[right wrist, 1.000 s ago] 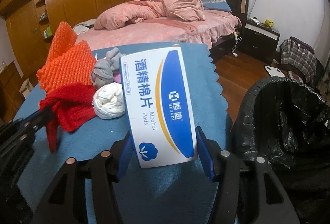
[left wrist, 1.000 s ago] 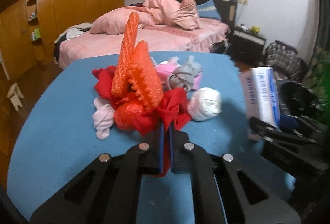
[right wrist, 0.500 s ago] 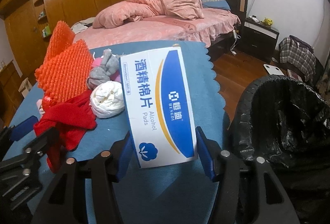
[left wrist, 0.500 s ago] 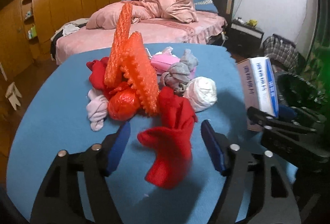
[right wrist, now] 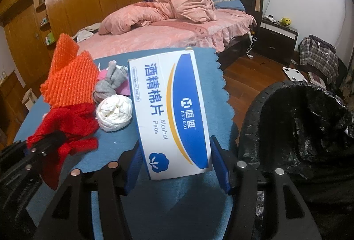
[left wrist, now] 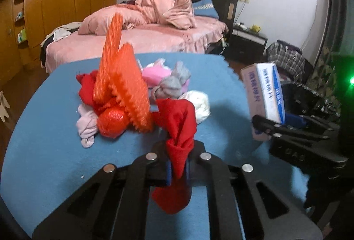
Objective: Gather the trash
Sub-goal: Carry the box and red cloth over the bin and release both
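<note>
Over a blue table point(left wrist: 44, 151): left gripper point(left wrist: 177, 170) pinched tight on a red cloth point(left wrist: 180, 127) beside the pile; right gripper point(right wrist: 177, 164), half-wide, clamping an alcohol-pads box point(right wrist: 170, 111) near the black-lined bin point(right wrist: 298, 129).

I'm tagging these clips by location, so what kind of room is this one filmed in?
A bedroom, almost certainly. A bed with a rumpled pink duvet and a dark headboard stands behind the blue-covered table, a nightstand sits beside it, and a wall of wooden wardrobes runs along the left.
</note>
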`<state>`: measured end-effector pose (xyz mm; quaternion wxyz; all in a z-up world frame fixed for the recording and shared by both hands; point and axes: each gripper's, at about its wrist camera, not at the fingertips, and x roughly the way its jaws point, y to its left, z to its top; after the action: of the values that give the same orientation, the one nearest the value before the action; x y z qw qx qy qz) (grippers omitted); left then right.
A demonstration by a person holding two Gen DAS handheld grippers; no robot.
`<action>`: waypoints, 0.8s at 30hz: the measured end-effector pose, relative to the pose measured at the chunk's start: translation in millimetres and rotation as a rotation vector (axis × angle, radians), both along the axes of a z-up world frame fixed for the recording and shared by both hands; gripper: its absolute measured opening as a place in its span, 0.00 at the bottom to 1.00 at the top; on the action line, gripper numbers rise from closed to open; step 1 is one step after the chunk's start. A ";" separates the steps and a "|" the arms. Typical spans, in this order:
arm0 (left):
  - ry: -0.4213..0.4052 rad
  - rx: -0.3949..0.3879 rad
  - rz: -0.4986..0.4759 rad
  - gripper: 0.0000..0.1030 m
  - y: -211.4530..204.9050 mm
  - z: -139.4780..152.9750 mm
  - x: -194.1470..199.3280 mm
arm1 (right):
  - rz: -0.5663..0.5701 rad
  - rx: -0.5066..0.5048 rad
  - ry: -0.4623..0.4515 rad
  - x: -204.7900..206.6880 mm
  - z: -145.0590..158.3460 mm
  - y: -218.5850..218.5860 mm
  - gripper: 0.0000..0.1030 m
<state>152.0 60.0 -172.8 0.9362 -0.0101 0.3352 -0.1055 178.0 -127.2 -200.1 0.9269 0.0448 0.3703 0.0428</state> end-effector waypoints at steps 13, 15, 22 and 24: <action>-0.106 -0.103 -0.205 0.07 -71.7 56.1 -24.2 | -0.143 0.021 -0.042 -27.7 35.7 -79.5 0.55; -0.109 -0.111 -0.247 0.07 -91.6 57.4 -23.6 | -0.188 0.011 -0.051 -33.7 41.6 -103.2 0.55; -0.084 -0.119 -0.391 0.07 -169.1 48.4 -9.9 | -0.329 -0.040 -0.038 -49.7 42.0 -173.4 0.55; -0.074 -0.117 -0.423 0.07 -189.9 44.0 -6.5 | -0.362 -0.050 -0.024 -54.6 38.3 -192.1 0.55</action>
<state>145.4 -129.8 -128.8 0.9027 0.0098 0.2884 -0.3193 123.5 -319.3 -161.8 0.9246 0.0871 0.3461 -0.1334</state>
